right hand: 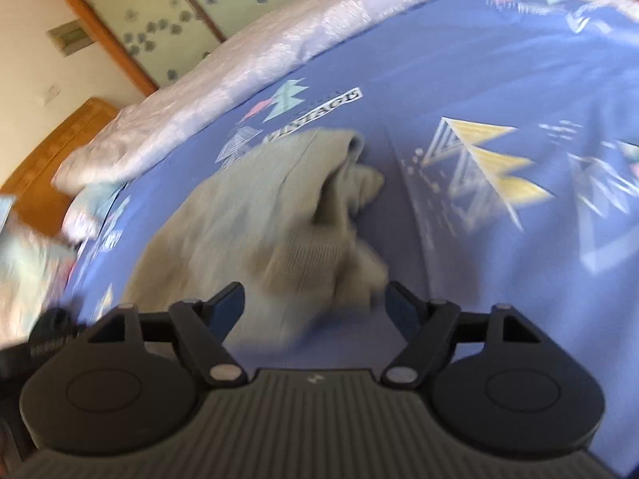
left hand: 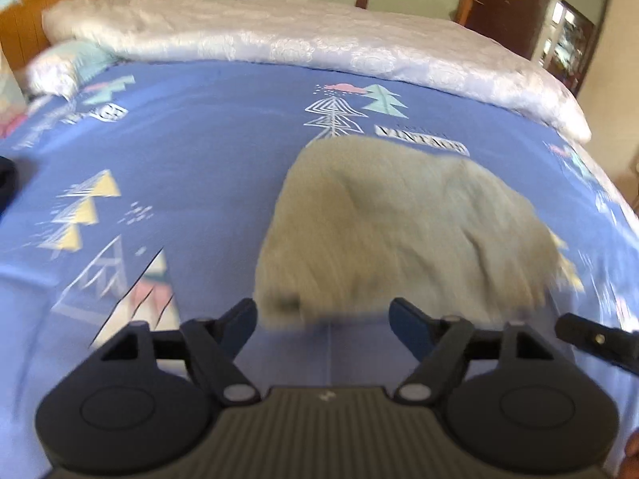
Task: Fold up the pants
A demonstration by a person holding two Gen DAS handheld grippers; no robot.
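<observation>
Both grippers, left (left hand: 323, 321) and right (right hand: 315, 305), stand open, gripping nothing. Pants (left hand: 403, 227) lie bunched on the sheet (left hand: 191, 151), seemingly released to settle after a fold.

We saw the pants (left hand: 403, 231) lying bunched on the bed sheet (left hand: 191, 159), just ahead of both grippers; a quilt (left hand: 279, 40) lay behind them along the sheet's far edge.

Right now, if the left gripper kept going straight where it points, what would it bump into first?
Probably the grey pants lying bunched on the blue bedsheet. The left gripper is open, empty, aimed at their near edge; blur hides depth.
</observation>
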